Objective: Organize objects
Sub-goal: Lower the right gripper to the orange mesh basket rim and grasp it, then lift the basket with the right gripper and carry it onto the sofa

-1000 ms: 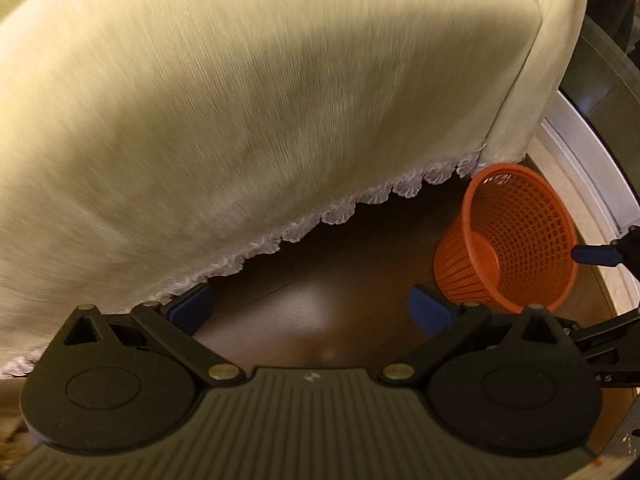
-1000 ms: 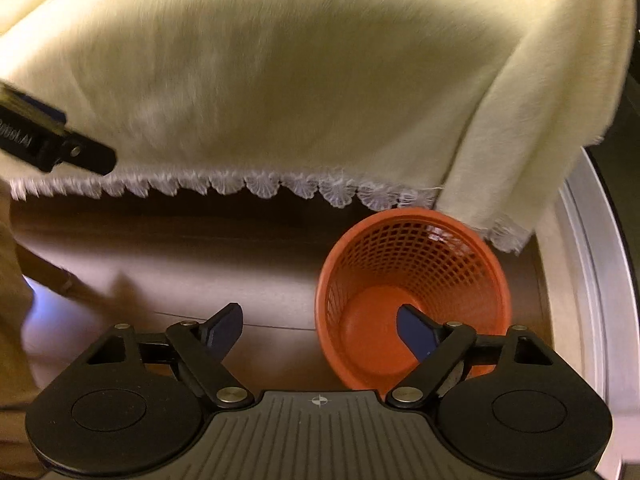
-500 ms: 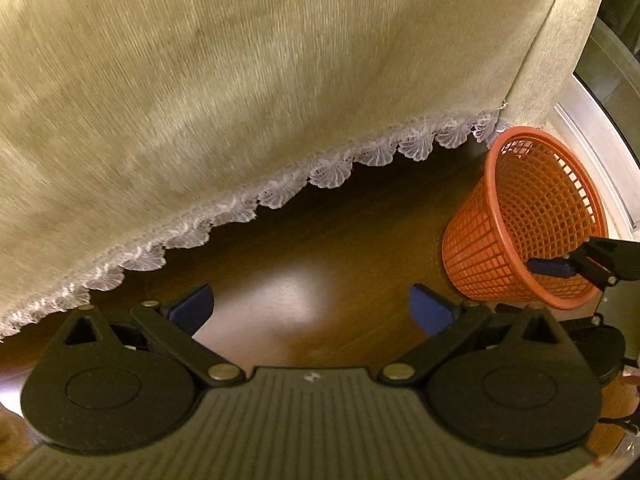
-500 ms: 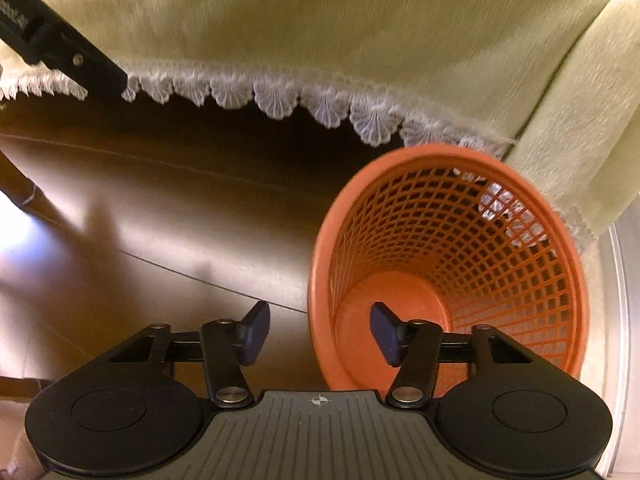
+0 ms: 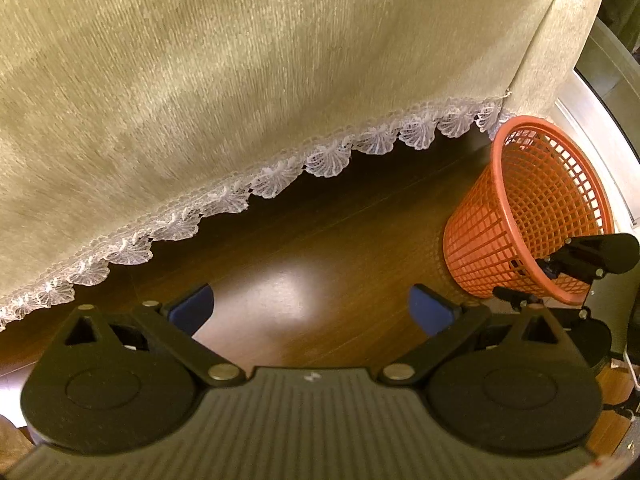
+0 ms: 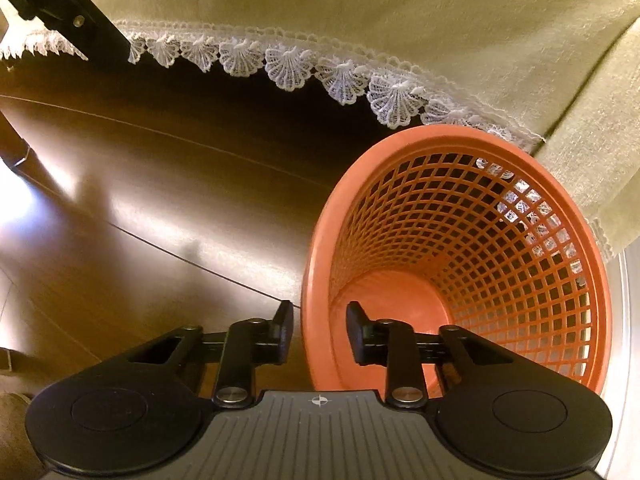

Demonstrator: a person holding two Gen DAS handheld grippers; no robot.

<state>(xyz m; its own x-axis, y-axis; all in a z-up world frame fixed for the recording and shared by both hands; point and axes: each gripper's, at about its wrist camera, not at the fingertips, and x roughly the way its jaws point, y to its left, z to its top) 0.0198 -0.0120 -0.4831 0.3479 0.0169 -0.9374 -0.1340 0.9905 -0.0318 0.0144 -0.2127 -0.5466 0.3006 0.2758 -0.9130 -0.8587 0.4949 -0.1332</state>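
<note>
Right claw (image 6: 318, 330) straddles the near rim of the orange basket (image 6: 460, 264), one finger outside the wall and one inside the mouth. The fingers stand narrowed to a small gap; contact with the rim appears likely, but a gap shows beside the inner finger, so whether the grasp is complete cannot be told. The basket stands on the dark wooden floor (image 6: 160, 208) at the lower right of the right wrist frame, its far rim just under the lace hem of the cream bedspread (image 6: 360, 12). It holds nothing that can be seen.

Left claw (image 5: 310, 312) is released, fingers spread wide, holding nothing, hovering over bare floor at the lower centre of its own frame. That view shows the basket at the right edge, with the right claw at its rim.

Judgement: the step in hand is taking hold of the basket by its rim. To do it well, the rim should sit deep between the pads before closing, so the thin wall does not slip out. A lift should go straight up first, clear of the lace. The mesh wall is light and flexible; a hard squeeze may distort it.
</note>
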